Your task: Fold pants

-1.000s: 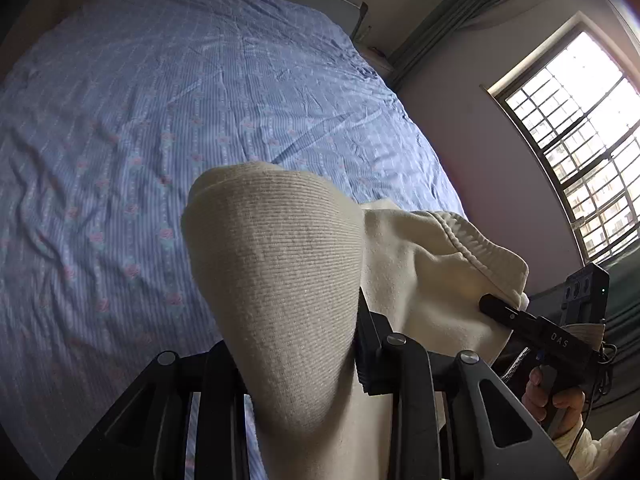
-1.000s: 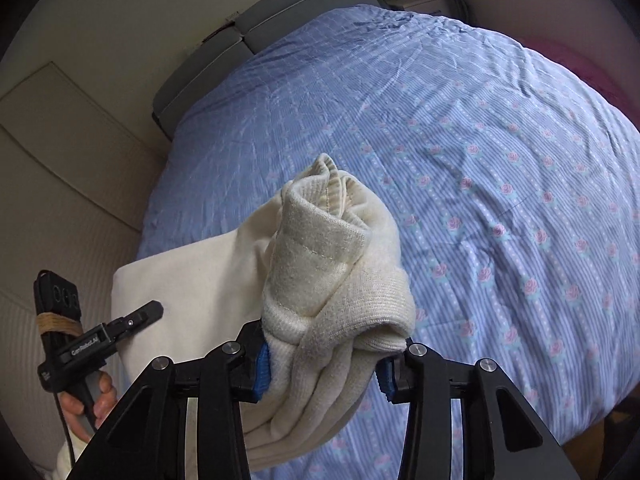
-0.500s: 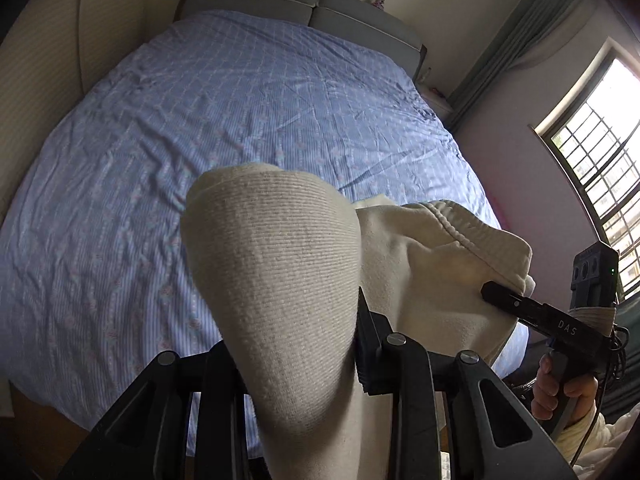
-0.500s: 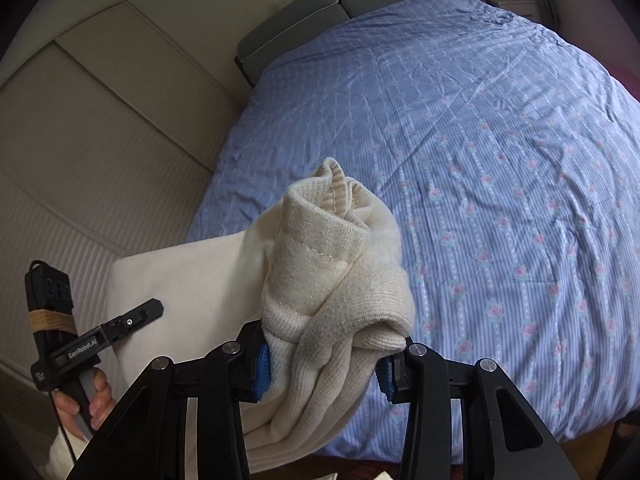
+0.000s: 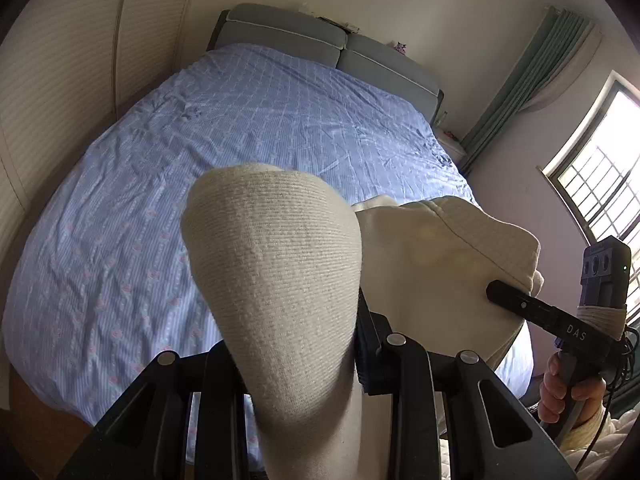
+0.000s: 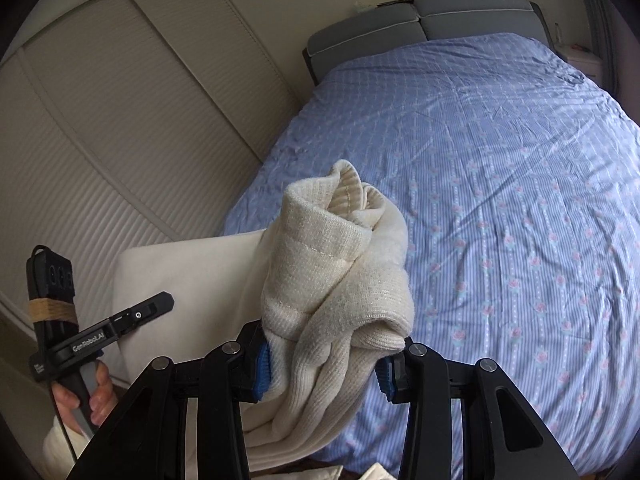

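Both grippers have lifted the pants (image 5: 276, 280) higher above the bed (image 5: 248, 128).

Soft daylight from blown-out window (image 5: 600, 184), strong fisheye bending, dark corners.

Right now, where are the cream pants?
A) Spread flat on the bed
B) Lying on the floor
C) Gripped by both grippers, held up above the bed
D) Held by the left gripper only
C: the left gripper and the right gripper each clamp bunched cream pants, hanging over the bed.
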Available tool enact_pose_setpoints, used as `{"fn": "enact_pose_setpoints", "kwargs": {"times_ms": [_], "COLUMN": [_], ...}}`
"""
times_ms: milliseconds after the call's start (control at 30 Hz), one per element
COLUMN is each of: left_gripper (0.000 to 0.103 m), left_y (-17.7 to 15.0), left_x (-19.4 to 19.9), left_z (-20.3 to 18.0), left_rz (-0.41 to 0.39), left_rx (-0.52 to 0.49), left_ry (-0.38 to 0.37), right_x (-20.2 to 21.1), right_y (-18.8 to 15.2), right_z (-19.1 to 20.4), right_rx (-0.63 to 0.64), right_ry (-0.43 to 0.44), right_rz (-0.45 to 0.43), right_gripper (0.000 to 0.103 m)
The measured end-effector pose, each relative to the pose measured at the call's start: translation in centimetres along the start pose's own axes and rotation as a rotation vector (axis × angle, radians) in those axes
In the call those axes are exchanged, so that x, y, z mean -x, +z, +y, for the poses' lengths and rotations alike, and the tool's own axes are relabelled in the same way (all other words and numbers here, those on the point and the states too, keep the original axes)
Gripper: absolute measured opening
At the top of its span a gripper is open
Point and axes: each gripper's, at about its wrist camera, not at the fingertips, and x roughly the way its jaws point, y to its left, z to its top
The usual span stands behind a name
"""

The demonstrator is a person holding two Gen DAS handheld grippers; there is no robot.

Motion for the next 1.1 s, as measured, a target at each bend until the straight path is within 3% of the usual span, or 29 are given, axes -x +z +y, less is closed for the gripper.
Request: {"fn": "enact_pose_setpoints", "kwargs": {"times_ms": [167,500,833,1100], "left_gripper": [0.030,0.030,0.030,0.030], "left_y": [2.6,6.3,12.2,18.6], "left_x": [1.0,-0.1,-9.6,-18.7], "left_z": [6.6,20.2,28.4,31.8], "left_rz": [0.048,0.204,0.344,0.412], "left_rx": [-0.043,-0.091,-0.136,-0.213], "left_ry": [0.008,0.043,0.018,0.084], "right_x": [-4.0,-14.8,-25.4,-34.6], "right_y": [0.0,-2.3,-1.2,3.2], "right_z": [5.1,14.7,17.3,16.5], "right_rx": [-0.029,-0.111,-0.135,-0.173], "right_ry": [-0.022,-0.001,-0.087,-0.169], "right_rz": [-0.001,0.121,0.212,0.256], "right_gripper": [0.042,0.042,0.042,0.041]}}
